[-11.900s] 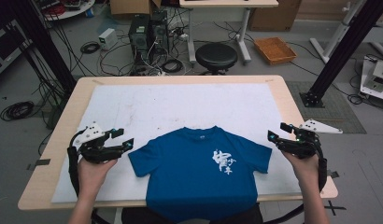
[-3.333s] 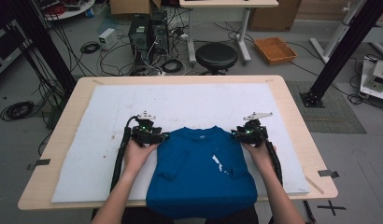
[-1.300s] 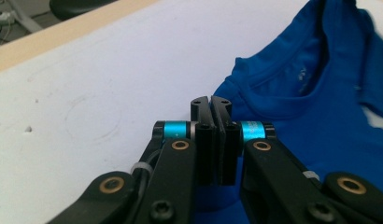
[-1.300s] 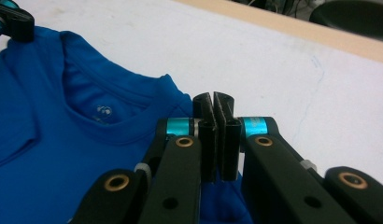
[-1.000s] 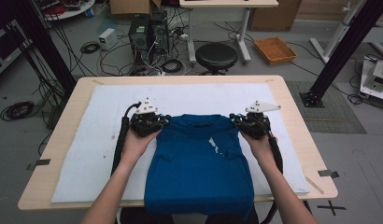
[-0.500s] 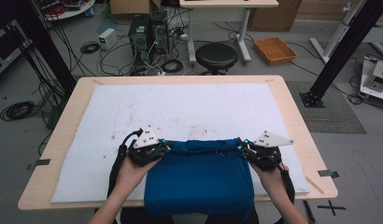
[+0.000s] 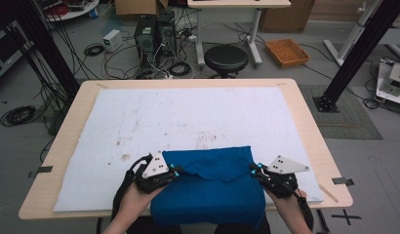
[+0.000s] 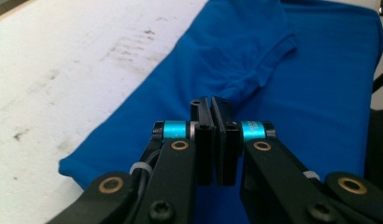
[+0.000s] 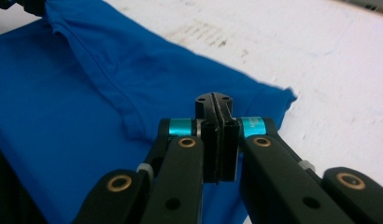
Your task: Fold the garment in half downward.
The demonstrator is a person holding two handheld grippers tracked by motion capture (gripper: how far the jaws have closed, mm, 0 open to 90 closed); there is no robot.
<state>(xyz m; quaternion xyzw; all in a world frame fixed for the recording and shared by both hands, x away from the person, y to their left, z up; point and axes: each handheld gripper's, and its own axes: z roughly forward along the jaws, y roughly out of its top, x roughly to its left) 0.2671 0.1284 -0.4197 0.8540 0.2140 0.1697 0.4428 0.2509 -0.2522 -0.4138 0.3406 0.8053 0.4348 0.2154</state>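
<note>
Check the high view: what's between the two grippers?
Only the blue T-shirt: its folded-over top layer spans from the left gripper to the right gripper, jaws of both shut on its corners. The high view shows it.

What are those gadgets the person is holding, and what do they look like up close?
Each hand holds a black two-jaw tool. The left gripper and right gripper each carry a pale three-cornered plate on top and trail a black cable. Close up, the jaws show bright cyan bands, brass-coloured pivot rings and black screws. The forearms look bare, with no sleeves in sight.
</note>
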